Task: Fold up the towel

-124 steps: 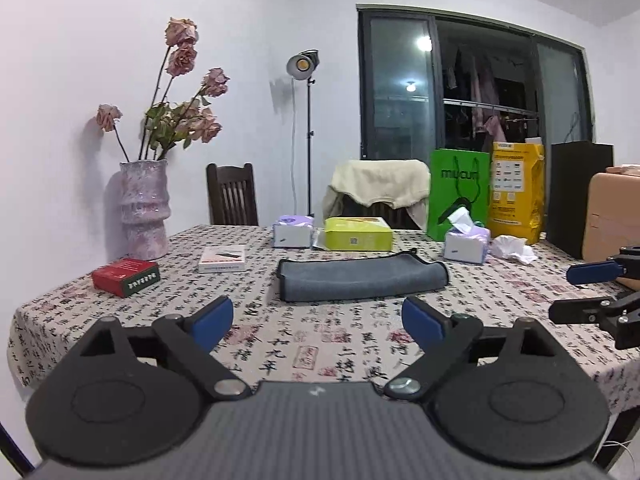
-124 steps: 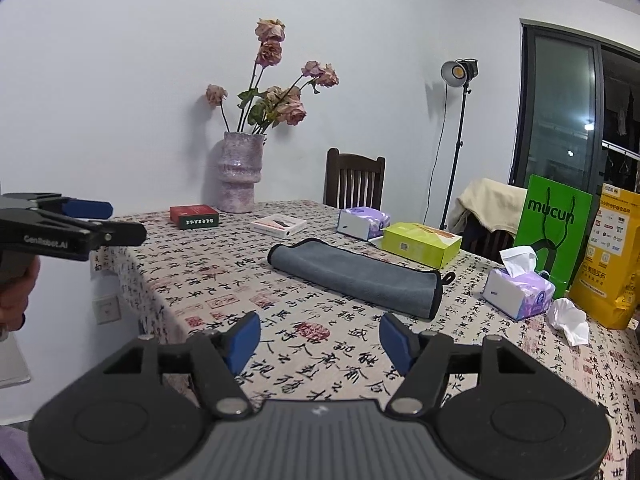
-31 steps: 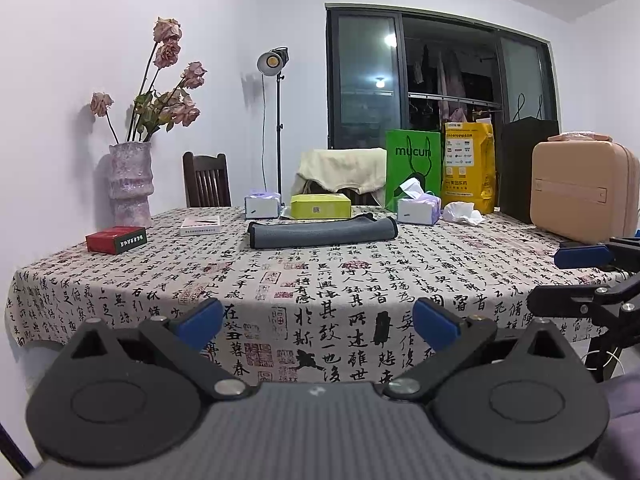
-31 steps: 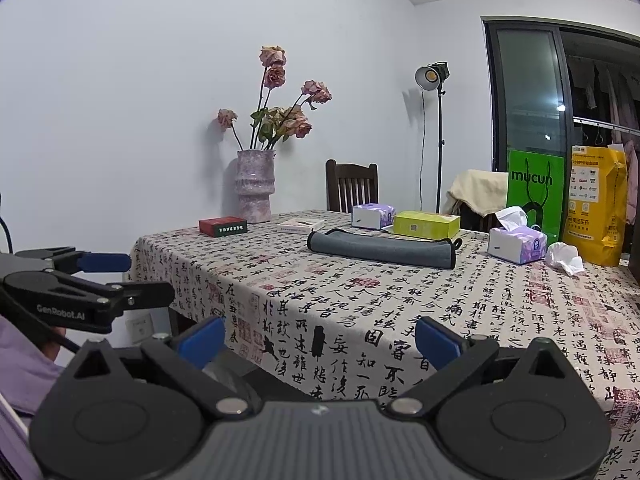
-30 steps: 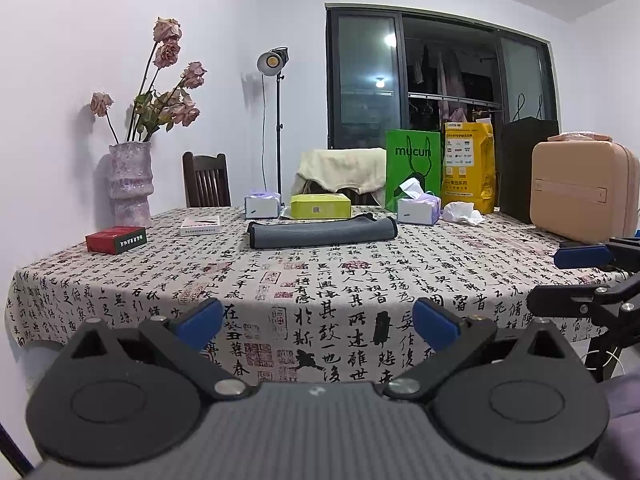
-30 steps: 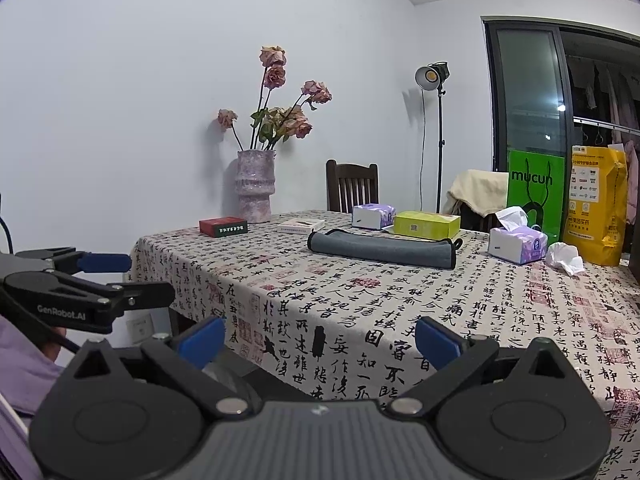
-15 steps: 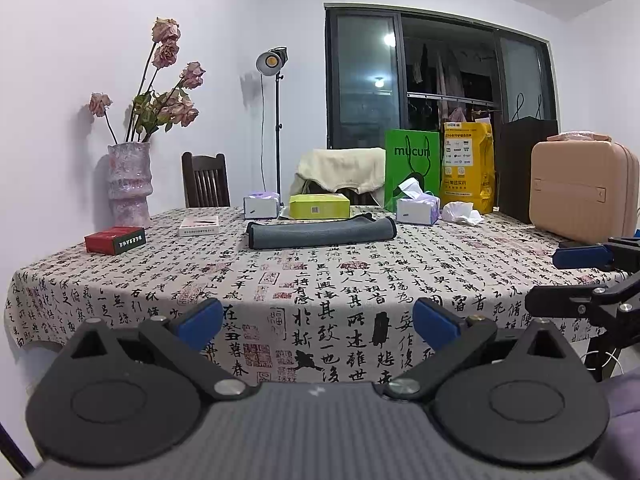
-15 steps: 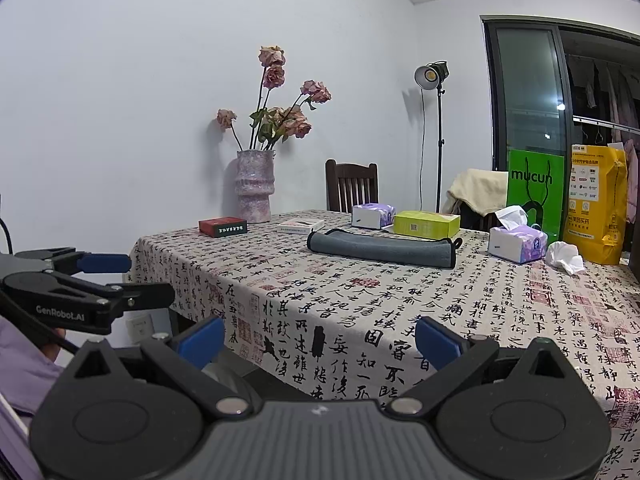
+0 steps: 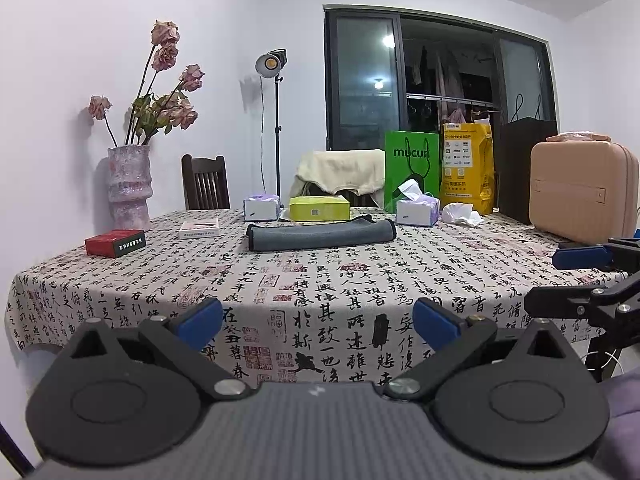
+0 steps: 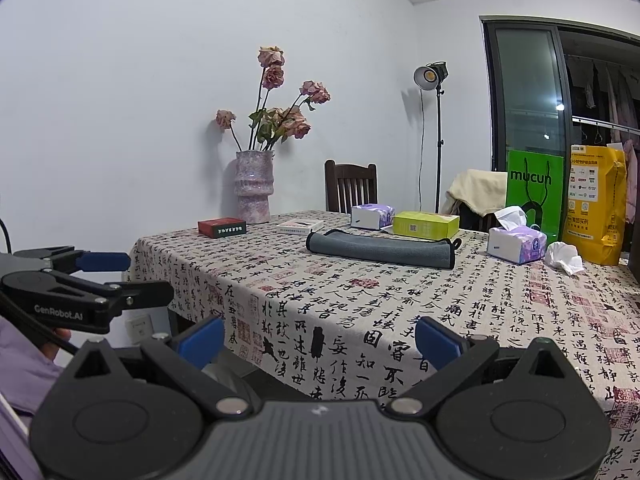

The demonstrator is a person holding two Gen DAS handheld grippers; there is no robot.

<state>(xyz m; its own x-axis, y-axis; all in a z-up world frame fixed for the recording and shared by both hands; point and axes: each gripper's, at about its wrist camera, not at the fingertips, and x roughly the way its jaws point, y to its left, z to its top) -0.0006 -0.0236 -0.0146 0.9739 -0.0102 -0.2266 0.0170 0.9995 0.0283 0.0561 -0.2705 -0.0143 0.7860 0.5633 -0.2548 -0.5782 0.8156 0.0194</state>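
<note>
A grey towel [image 9: 320, 235] lies folded into a long narrow strip on the far half of the table [image 9: 280, 280]; it also shows in the right wrist view [image 10: 380, 248]. My left gripper [image 9: 318, 320] is open and empty, held off the near table edge, far from the towel. My right gripper [image 10: 318, 338] is open and empty too, near the table's front edge. Each gripper shows at the side of the other's view: the right one [image 9: 576, 276] and the left one [image 10: 108, 276].
On the table stand a vase with dried roses [image 9: 130, 188], a red box [image 9: 115, 243], a white booklet [image 9: 199, 228], tissue packs [image 9: 416, 210], a yellow-green box [image 9: 319, 208], a green bag [image 9: 410, 168], a yellow bag [image 9: 466, 168] and a pink case [image 9: 580, 196]. Chairs stand behind.
Over four seconds both grippers have drawn back and down from the table, off its near edge. In the last second almost nothing has moved. The towel has stayed put.
</note>
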